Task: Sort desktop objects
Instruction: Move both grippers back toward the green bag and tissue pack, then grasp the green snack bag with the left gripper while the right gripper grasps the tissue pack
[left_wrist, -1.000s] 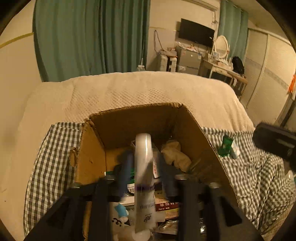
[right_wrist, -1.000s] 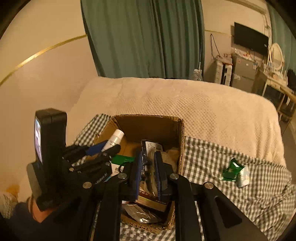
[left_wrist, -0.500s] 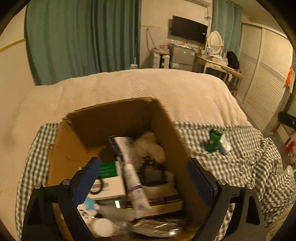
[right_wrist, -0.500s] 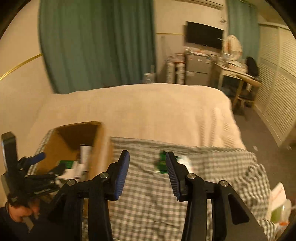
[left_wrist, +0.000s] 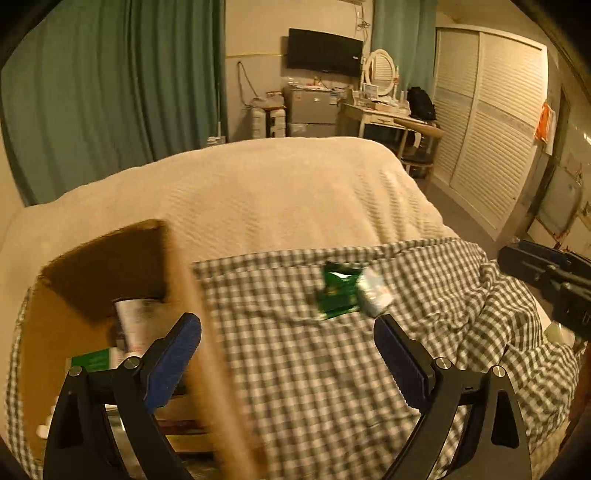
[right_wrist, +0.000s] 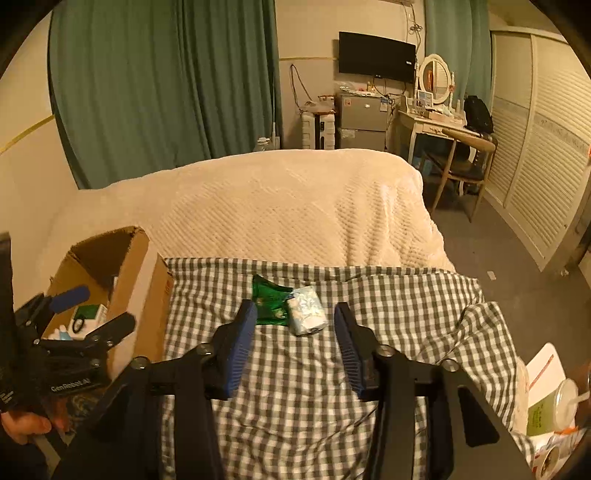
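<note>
A: What sort of place is this?

B: A home bedroom. A bed (right_wrist: 295, 206) under a cream blanket fills the middle, with a checked cloth (right_wrist: 314, 369) laid over its near end.

A: Anything else?

B: Green curtains (right_wrist: 162, 85), a wall-mounted television (right_wrist: 376, 57), a dressing table (right_wrist: 432, 118) with an oval mirror (right_wrist: 436, 77), and louvred wardrobe doors (right_wrist: 535, 155).

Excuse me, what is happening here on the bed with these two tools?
A person is sorting small things into a cardboard box on a checked cloth. Both grippers are open and hold nothing. The right gripper points at a green packet and a small white pack, which lie touching on the cloth. The left gripper is beside the box, which already holds several items.
</note>
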